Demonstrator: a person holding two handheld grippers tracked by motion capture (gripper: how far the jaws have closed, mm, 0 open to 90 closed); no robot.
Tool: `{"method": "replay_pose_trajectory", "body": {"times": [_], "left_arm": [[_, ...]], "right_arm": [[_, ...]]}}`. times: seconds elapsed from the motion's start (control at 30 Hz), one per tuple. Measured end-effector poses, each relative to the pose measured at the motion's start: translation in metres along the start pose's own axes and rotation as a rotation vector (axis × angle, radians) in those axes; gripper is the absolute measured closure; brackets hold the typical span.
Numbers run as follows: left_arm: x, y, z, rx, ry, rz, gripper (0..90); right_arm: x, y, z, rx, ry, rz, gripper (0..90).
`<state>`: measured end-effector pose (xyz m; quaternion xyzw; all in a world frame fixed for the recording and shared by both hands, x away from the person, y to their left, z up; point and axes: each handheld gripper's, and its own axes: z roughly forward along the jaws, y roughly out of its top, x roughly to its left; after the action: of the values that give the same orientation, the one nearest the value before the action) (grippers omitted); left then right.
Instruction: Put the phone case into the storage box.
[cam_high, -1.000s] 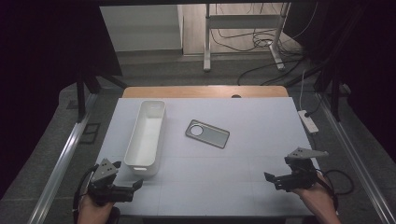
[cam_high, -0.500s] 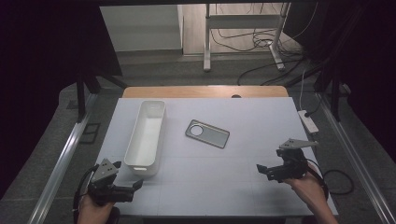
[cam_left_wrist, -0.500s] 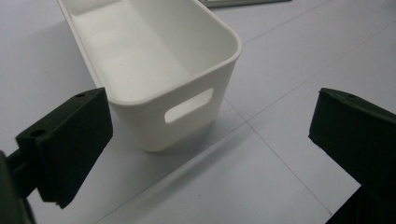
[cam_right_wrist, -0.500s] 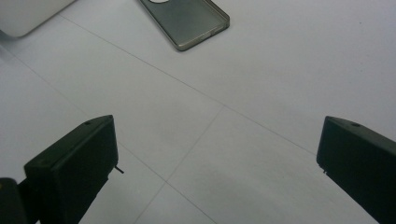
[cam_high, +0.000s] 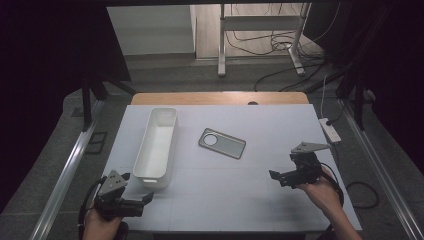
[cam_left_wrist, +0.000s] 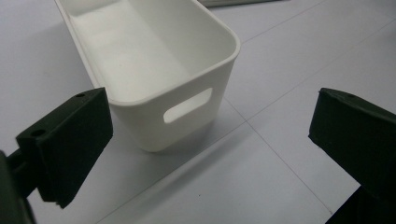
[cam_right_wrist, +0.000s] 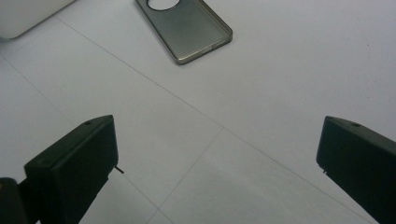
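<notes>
Left gripper (cam_high: 142, 199) is held wide open, empty, near the white bin (cam_high: 156, 146). Right gripper (cam_high: 276, 176) is held wide open, empty, aimed at the phone case (cam_high: 222, 143) on the table (cam_high: 280, 125)

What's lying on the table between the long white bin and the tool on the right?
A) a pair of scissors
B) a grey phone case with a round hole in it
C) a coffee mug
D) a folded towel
B: a flat grey phone case with a round camera hole lies on the white table, apart from the white bin, and the right tool points toward it with its jaws wide apart.
</notes>
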<state>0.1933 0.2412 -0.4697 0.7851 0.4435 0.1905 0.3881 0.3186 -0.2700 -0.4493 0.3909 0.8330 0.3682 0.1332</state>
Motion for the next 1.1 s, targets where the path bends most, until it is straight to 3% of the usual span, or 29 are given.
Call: {"method": "replay_pose_trajectory", "body": {"times": [0.37,0.7,1.1], "left_arm": [[0.001,0.0,0.0,-0.001,-0.004,-0.003,0.3],[0.0,0.0,0.0,-0.002,-0.005,-0.002,0.4],[0.001,0.0,0.0,-0.002,-0.008,-0.002,0.5]], "right_arm": [[-0.003,0.009,0.017,0.015,0.019,-0.009,0.0],[-0.008,0.014,0.03,0.037,0.028,0.021,0.0],[-0.007,0.027,0.043,0.065,0.029,-0.007,0.0]]}}
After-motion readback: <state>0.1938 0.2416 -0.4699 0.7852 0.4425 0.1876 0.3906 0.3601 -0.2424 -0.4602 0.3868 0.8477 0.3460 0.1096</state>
